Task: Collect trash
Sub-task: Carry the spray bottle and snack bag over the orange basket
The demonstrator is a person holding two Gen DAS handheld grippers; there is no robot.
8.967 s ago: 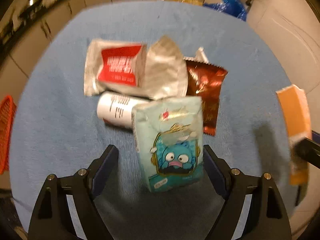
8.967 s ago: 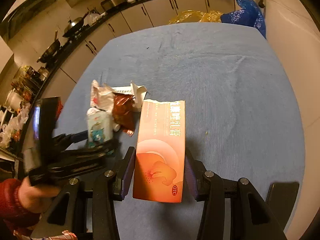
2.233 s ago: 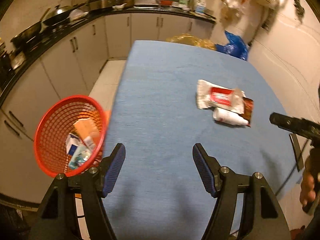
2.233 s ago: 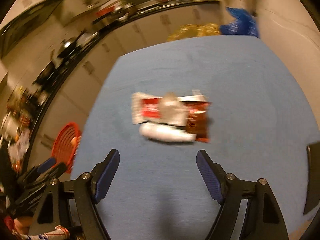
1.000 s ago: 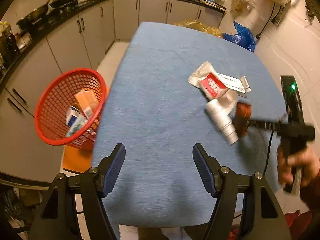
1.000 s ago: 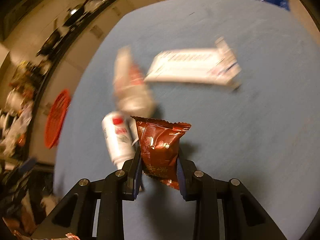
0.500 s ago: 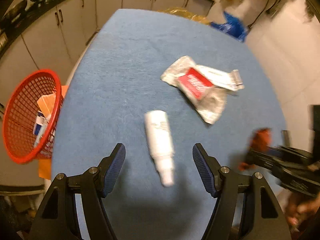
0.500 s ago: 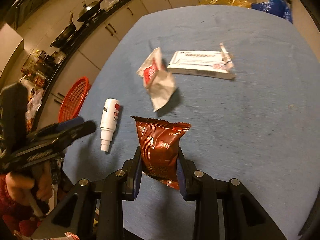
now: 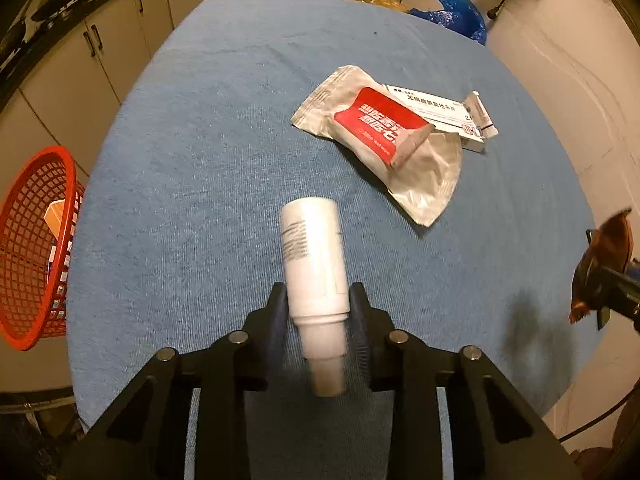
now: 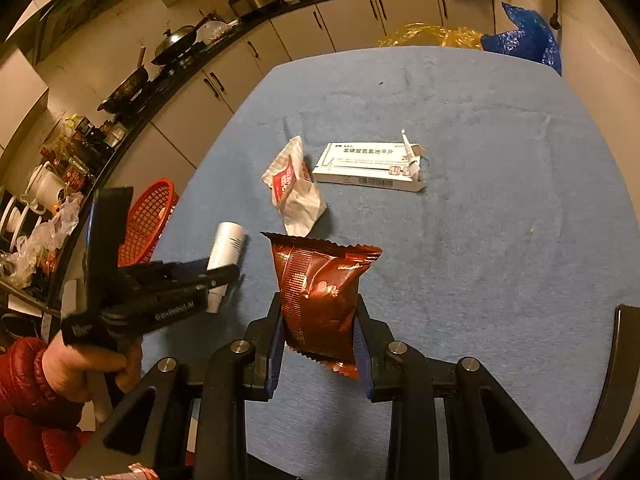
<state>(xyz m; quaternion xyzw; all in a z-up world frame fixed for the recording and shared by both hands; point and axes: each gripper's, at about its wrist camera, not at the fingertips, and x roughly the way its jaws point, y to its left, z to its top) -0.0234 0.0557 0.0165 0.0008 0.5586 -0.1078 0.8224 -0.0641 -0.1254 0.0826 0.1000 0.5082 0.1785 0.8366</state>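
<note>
Blue cloth-covered table [image 9: 192, 184], bearing the loose trash. Red plastic mesh basket [image 9: 32, 248], standing off the table's left edge, cartons inside. Long white cardboard medicine box [image 10: 370, 168], flat at mid-table, one end flap open. Crumpled silver foil pouch with red label [image 9: 384, 136], its edge overlapping that box in the left wrist view. Brown foil snack packet [image 10: 320, 304], upright, raised above the table, clamped in the right gripper [image 10: 320, 340]. White plastic bottle [image 9: 314, 264], neck toward the camera, pinched at its shoulder by the left gripper [image 9: 318, 316], jaws clenched.
</note>
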